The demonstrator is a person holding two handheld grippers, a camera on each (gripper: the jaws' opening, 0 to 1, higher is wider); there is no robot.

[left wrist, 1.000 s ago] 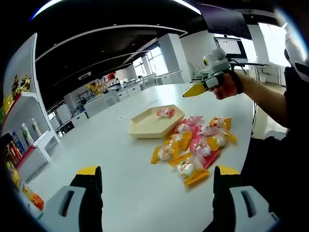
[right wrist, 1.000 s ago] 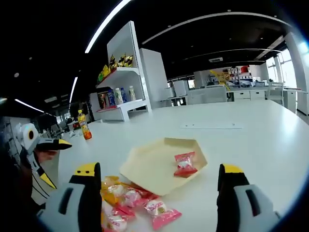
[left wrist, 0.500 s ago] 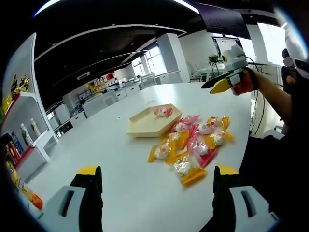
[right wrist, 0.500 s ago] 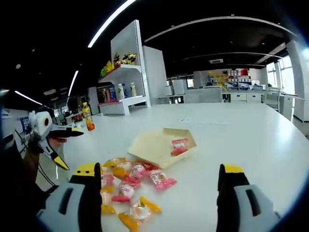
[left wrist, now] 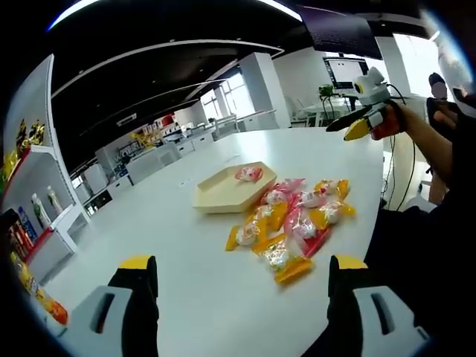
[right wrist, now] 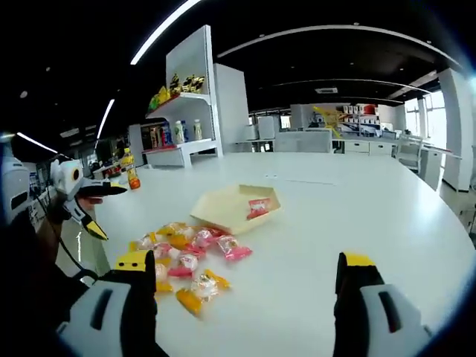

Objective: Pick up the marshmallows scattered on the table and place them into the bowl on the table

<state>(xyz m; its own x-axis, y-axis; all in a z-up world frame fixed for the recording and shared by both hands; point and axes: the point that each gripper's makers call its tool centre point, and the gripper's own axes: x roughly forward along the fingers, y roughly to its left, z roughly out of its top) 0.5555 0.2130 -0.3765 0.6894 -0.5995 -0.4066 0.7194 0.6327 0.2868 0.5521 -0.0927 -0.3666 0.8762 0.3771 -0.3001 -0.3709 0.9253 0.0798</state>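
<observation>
Though wrapped, marshmallows [left wrist: 296,223] with no legible writing

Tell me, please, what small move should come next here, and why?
Probably lower the right gripper, jaws open and empty, toward the pile of wrapped marshmallows beside the bowl. Only one pink marshmallow lies inside; both grippers are above the table.
</observation>
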